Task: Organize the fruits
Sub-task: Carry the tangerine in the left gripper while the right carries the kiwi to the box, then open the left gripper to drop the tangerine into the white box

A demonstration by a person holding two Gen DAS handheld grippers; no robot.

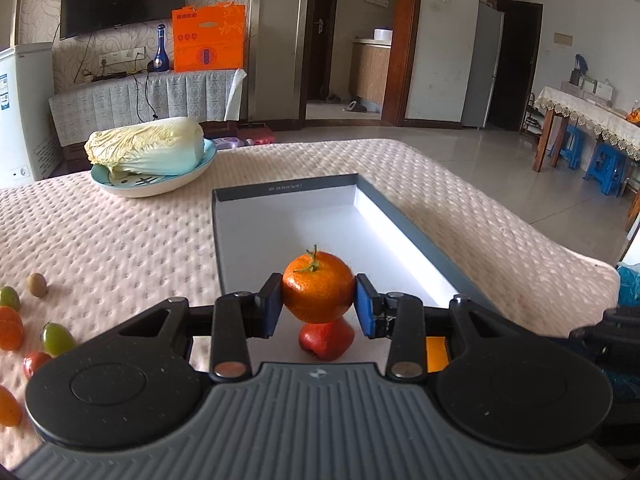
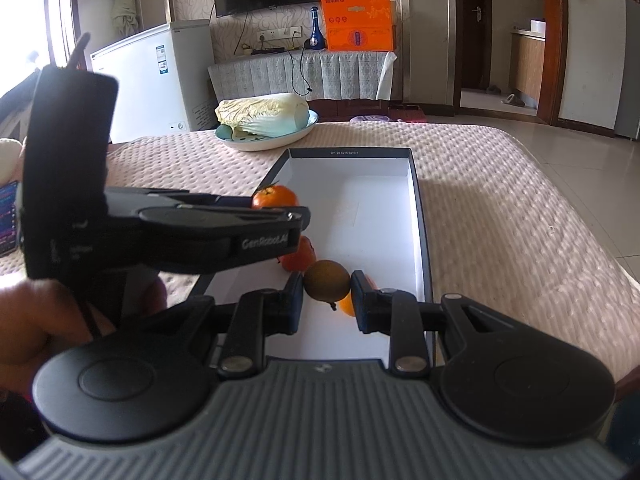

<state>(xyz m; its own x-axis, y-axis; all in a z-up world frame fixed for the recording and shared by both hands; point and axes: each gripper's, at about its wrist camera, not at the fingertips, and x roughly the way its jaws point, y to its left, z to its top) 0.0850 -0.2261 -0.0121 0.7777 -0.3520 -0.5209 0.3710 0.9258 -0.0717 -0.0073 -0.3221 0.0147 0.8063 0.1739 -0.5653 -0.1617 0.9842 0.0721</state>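
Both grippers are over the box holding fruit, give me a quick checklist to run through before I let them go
1. Left gripper grips the orange on both sides: ok.
2. Right gripper grips the brown fruit on both sides: ok.
3. Both held fruits are above the inside of the box, not its rim: ok.
4. Spot under the orange is free: not ok, a red fruit lies directly below it.
5. Spot under the brown fruit is free: cannot tell, an orange-coloured fruit shows just behind and below it.
6. Empty floor remains at the far end of the box: ok.
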